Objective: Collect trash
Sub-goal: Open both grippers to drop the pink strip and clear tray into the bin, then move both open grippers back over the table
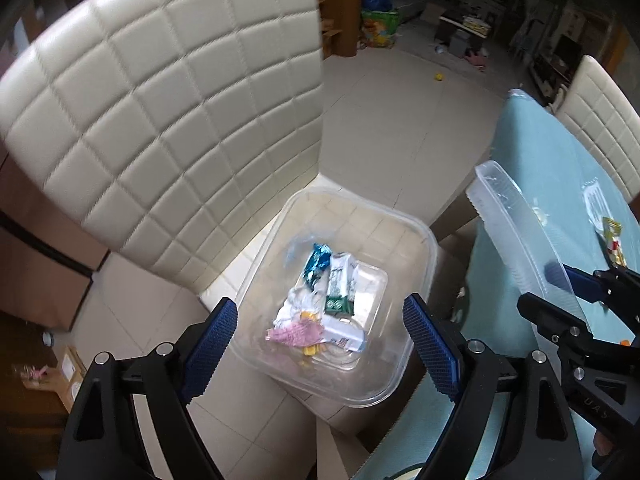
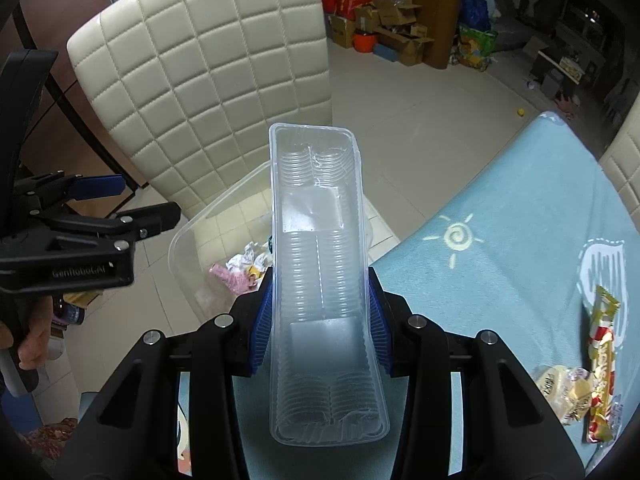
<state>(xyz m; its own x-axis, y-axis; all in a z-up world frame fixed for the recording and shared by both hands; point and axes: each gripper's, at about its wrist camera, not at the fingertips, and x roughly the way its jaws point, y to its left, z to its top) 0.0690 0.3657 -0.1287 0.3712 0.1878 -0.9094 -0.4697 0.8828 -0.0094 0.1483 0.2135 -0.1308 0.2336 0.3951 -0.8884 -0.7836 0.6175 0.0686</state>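
Your right hand-held gripper (image 2: 320, 328) clamps the clear tray (image 2: 320, 264), its long axis pointing ahead over the bin (image 2: 188, 240) on the chair (image 2: 208, 80); your left hand-held gripper (image 1: 320, 344) hangs open above it.

Each camera sat just behind its own fingers, looking steeply down. The left wrist view looked close into the clear bin (image 1: 416, 240) on the chair seat (image 1: 224, 276). The right wrist view faced the table's (image 2: 500, 248) left edge. Both showed bin, chair and table.
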